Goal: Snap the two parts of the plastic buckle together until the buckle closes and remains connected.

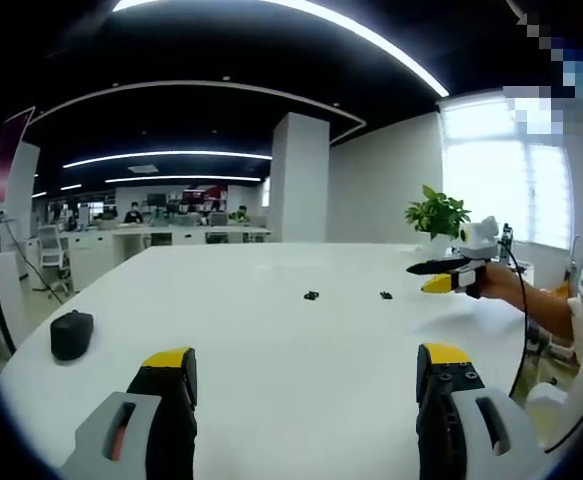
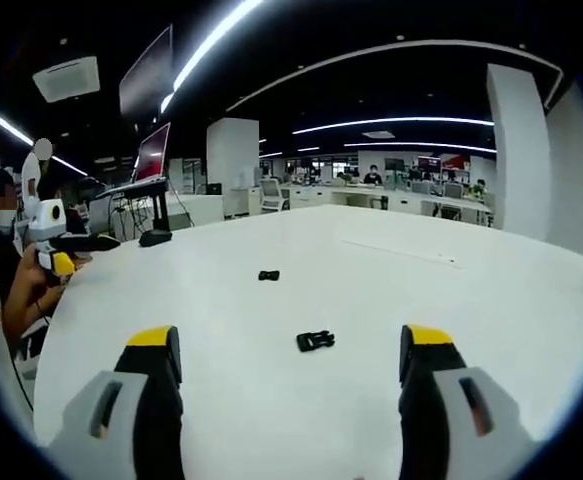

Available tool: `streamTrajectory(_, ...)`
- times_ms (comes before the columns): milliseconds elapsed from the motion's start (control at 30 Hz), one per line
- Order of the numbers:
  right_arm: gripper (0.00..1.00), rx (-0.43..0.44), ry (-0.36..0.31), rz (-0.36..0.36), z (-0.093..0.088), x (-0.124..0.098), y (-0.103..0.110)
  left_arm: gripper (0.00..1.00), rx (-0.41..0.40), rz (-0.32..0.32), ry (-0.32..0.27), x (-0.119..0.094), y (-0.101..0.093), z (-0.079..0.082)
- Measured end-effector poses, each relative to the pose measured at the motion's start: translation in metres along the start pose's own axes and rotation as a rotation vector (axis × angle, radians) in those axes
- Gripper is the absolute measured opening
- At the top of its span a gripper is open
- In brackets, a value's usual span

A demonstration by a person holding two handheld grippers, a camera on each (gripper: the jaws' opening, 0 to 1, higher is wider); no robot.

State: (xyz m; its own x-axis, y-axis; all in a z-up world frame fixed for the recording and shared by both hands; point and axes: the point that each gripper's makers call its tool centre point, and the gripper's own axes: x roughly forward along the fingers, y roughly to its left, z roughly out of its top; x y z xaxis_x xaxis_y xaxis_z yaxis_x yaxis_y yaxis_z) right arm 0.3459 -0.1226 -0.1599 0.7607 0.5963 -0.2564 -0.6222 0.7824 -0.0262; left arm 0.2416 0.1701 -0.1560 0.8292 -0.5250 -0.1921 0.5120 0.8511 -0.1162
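- Open office with a dark ceiling and curved light strips [image 1: 371, 40].
- Large white table [image 1: 271, 350]; a white pillar [image 1: 299, 180] behind.
- Bright window [image 1: 511, 170] beside a potted plant [image 1: 436, 213].

Two buckle halves [image 2: 315, 341] [image 2: 268, 275] lying apart on the table [image 2: 391, 290], pouch [image 1: 71, 334] near its edge

text: none legible | labels: none legible | distant wall signs: too blurred to read
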Motion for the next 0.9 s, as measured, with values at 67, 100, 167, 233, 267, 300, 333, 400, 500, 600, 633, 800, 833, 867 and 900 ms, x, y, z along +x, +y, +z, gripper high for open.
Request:
streamTrajectory(67,0.88,0.005,0.001,-0.005,0.0,0.001,-0.001,0.92,-0.002,0.002,0.001,0.0,0.001,-0.001)
streamTrajectory(100,0.88,0.006,0.0,-0.007,0.0,0.002,-0.001,0.92,-0.003,0.002,0.001,0.0,0.001,-0.001)
streamTrajectory(167,0.88,0.006,0.003,-0.009,0.0,0.003,-0.003,0.92,-0.003,0.002,0.002,-0.001,0.001,-0.001)
streamTrajectory(233,0.88,0.006,0.005,-0.013,0.001,0.005,-0.004,0.92,-0.002,0.002,0.006,-0.001,0.001,-0.002)
streamTrajectory(267,0.87,0.003,0.007,-0.014,0.001,0.007,-0.005,0.92,-0.001,0.003,0.007,-0.001,0.001,-0.002)
streamTrajectory(300,0.87,0.002,0.011,-0.013,0.0,0.008,-0.006,0.92,-0.001,0.004,0.008,-0.002,0.001,-0.003)
streamTrajectory(333,0.87,0.002,0.015,-0.012,0.0,0.009,-0.006,0.92,-0.002,0.005,0.008,-0.002,0.002,-0.003)
streamTrajectory(400,0.87,0.001,0.019,-0.008,-0.001,0.012,-0.007,0.92,-0.004,0.006,0.007,-0.002,0.002,-0.003)
streamTrajectory(500,0.86,-0.002,0.028,-0.008,-0.002,0.016,-0.009,0.92,-0.008,0.006,0.007,-0.002,0.002,-0.003)
streamTrajectory(600,0.86,0.006,0.034,-0.004,-0.003,0.019,-0.011,0.92,-0.013,0.007,0.008,-0.002,0.002,-0.004)
streamTrajectory(633,0.86,0.008,0.036,-0.004,-0.004,0.02,-0.013,0.92,-0.015,0.007,0.008,-0.001,0.003,-0.004)
streamTrajectory(800,0.85,0.007,0.051,-0.001,-0.008,0.024,-0.015,0.92,-0.016,0.01,0.012,-0.001,0.004,-0.006)
streamTrajectory(833,0.85,0.003,0.055,-0.003,-0.009,0.024,-0.016,0.92,-0.016,0.009,0.013,-0.001,0.004,-0.006)
streamTrajectory(867,0.85,-0.005,0.065,-0.006,-0.01,0.026,-0.017,0.92,-0.016,0.009,0.013,-0.001,0.004,-0.006)
streamTrajectory(900,0.85,-0.008,0.07,-0.005,-0.011,0.026,-0.018,0.92,-0.016,0.008,0.013,-0.001,0.003,-0.006)
